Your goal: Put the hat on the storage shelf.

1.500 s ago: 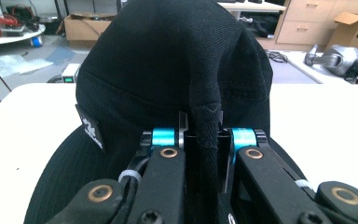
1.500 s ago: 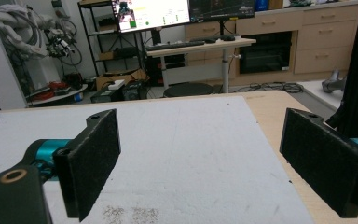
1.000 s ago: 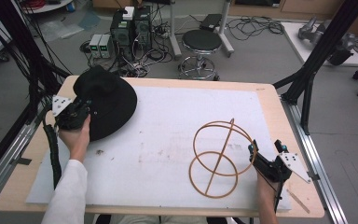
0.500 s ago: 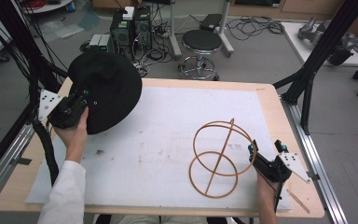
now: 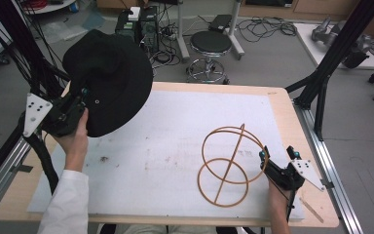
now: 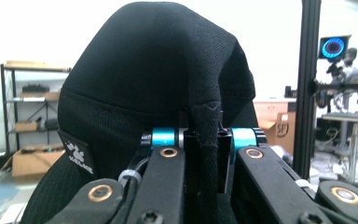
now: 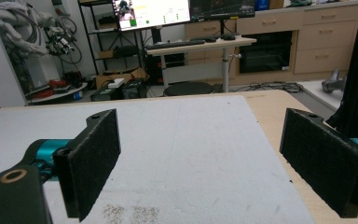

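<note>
A black brimmed hat point(image 5: 108, 78) hangs in the air above the table's far left corner, tilted up. My left gripper point(image 5: 80, 100) is shut on its brim; in the left gripper view the hat point(image 6: 154, 79) rises over the jaws, its brim edge pinched between them. A wooden hat stand point(image 5: 229, 165) made of two rings and a crossing hoop sits on the white mat at the right. My right gripper point(image 5: 277, 158) rests just right of the stand, open, apart from it. In the right gripper view its pads point(image 7: 93, 158) stand wide with only mat between them.
A white mat point(image 5: 175, 141) covers the wooden table point(image 5: 282, 105). Black frame struts point(image 5: 331, 63) rise at the table's right and left. A round stool point(image 5: 210, 46) and cables lie on the floor beyond the far edge. A shelf and monitor stand in the room.
My left gripper has lifted the hat off the table and carried it up and toward the far left. The right gripper and the stand have stayed in place.
</note>
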A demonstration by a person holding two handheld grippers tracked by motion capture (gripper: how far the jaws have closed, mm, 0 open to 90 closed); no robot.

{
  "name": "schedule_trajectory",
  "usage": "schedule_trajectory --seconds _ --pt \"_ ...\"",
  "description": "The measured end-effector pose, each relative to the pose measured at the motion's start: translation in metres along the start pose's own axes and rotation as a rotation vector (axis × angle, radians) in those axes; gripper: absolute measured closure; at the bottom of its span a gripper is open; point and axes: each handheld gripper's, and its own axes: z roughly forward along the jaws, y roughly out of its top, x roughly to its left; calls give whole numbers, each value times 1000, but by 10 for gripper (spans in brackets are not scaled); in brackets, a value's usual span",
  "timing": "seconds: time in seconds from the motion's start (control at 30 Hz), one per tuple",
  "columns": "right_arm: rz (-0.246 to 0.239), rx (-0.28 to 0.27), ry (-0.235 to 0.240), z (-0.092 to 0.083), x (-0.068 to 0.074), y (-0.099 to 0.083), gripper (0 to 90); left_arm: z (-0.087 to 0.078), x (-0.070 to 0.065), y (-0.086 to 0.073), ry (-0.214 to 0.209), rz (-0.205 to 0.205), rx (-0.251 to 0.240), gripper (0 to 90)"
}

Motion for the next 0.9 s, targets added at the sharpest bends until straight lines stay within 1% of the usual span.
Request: schedule_trajectory --seconds 0.07,0.13,0.2,0.37,0.47,0.57,0.7,0.8,0.9 --pt "3 -5 1 0 0 0 114 -3 -2 5 -18 3 -25 873" --pt "1 -1 4 0 0 0 114 -5 -2 9 -44 22 -49 873" --pt "6 -2 7 -1 0 0 114 -8 -3 12 -64 18 -67 873" --pt "4 -2 8 -1 0 0 114 -14 -7 19 -91 19 -100 873" --pt "3 -5 8 -1 1 0 114 -15 -12 23 -125 29 -112 873" --pt "2 -6 14 0 1 0 114 -16 -20 27 -179 34 -113 873" --pt "5 -9 16 -1 2 0 114 -15 -33 31 -258 25 -130 873" --pt "-1 -12 21 -1 2 0 114 -13 -42 34 -306 28 -140 873" --pt "-1 -13 20 -1 1 1 114 -12 -49 36 -348 18 -152 873"
